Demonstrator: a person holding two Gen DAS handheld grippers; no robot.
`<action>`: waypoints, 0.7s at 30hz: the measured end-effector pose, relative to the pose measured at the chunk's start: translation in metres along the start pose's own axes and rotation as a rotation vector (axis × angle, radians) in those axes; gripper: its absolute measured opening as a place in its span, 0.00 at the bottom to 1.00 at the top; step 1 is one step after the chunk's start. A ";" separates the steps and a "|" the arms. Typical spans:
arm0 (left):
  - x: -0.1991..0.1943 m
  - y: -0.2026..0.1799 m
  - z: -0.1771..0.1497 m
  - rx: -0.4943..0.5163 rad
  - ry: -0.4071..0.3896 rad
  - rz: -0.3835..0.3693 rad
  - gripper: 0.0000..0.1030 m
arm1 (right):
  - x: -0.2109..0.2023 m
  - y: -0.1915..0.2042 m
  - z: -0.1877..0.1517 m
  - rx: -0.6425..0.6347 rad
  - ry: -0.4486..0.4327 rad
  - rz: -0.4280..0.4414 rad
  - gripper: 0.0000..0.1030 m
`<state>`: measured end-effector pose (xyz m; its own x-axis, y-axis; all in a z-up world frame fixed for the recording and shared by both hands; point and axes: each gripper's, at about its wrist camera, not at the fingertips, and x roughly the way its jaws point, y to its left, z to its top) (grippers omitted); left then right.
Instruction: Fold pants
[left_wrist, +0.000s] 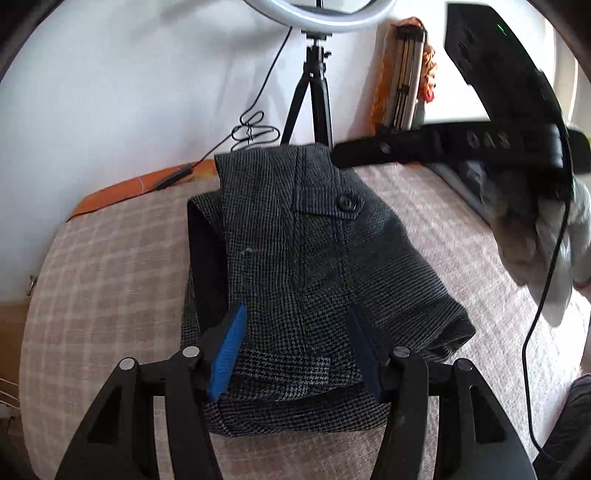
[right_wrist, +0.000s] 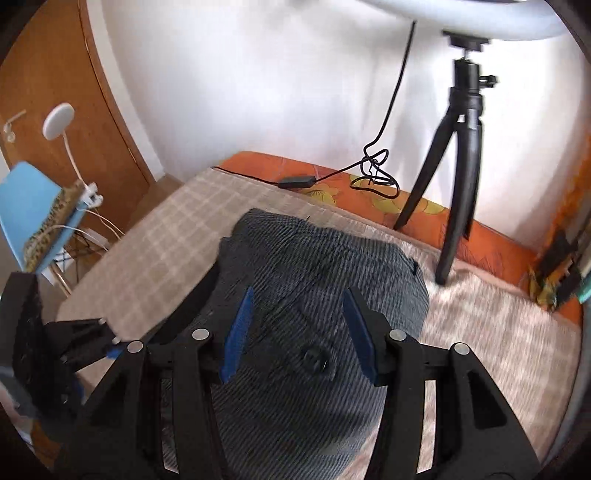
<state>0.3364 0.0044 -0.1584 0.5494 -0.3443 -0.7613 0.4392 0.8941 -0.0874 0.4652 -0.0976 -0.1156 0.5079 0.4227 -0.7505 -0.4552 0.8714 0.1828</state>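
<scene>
bright daylight | right wrist view motion-blurred | fisheye edges — dark, warped

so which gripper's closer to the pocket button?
Right. The right gripper hangs open directly over the button; the left gripper, also open, sits at the pants' near edge.

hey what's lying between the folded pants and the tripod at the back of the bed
Only bare checked blanket between the pants and the tripod, clearest in the right wrist view. The coiled cable lies off to the left.

a white wall (right_wrist: 258, 92) stands behind a bed with a beige checked cover (left_wrist: 110, 258) and orange sheet (right_wrist: 369, 192). a black tripod (right_wrist: 458, 155) holds a ring light (left_wrist: 314, 14). a wooden door (right_wrist: 55, 92) is left.
</scene>
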 end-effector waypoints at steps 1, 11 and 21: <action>0.007 0.002 -0.004 -0.003 0.024 -0.001 0.52 | 0.009 0.000 0.002 0.004 0.013 -0.012 0.51; 0.014 0.018 -0.026 -0.044 0.007 -0.039 0.53 | 0.082 -0.002 0.012 -0.015 0.115 -0.104 0.51; -0.004 0.038 -0.027 -0.128 0.011 -0.096 0.53 | 0.003 -0.040 -0.019 0.188 0.005 0.015 0.77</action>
<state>0.3313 0.0477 -0.1759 0.5014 -0.4272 -0.7524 0.3943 0.8869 -0.2408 0.4712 -0.1357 -0.1370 0.4978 0.4353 -0.7501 -0.3175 0.8964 0.3094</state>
